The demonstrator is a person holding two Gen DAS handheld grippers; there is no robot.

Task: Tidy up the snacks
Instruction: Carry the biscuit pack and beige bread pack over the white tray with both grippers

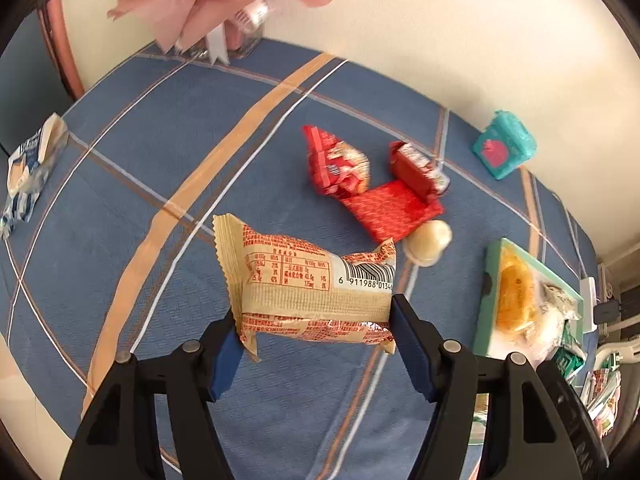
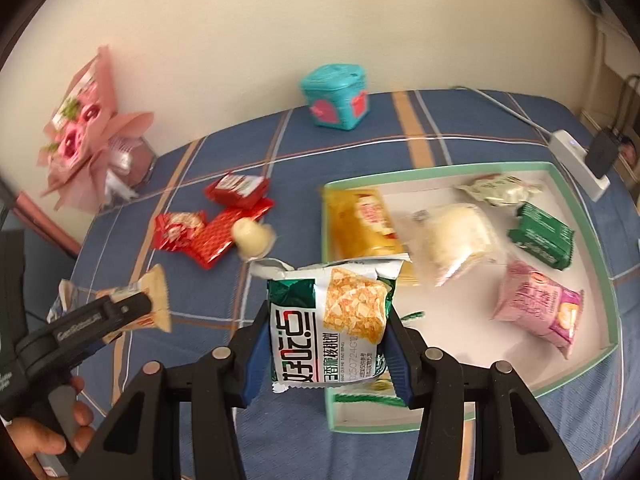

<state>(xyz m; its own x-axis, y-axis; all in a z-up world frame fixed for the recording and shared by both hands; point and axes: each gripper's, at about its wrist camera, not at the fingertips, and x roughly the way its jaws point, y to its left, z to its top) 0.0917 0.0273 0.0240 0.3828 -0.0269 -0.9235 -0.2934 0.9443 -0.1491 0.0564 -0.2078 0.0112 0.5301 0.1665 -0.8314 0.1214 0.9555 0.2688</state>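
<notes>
While the left tool [image 1: 312, 312] clamps a beige packet [image 1: 308, 280], the right tool [image 2: 326, 344] grips a green-white packet [image 2: 332, 320].

**Snacks: two held aloft, the rest split between tray and cloth**

A beige snack pack [image 1: 308, 284] with red print and a barcode lies crosswise, pinched at both ends in the left claw [image 1: 312, 322], above the blue plaid cloth. A green-and-white pastry pack [image 2: 330, 324] stands upright in the right claw [image 2: 324, 344], over the near left corner of the green-rimmed tray [image 2: 592, 240]. In the tray lie an orange pack [image 2: 366, 222], a clear-wrapped pale cake [image 2: 454, 236], a dark green pack [image 2: 542, 236], a pink pack [image 2: 538, 306] and a whitish pack [image 2: 500, 190] at the far side. Left of the tray, three red packs [image 2: 216, 228] cluster together, a small cream jelly cup [image 2: 252, 236] tipped against them.
</notes>
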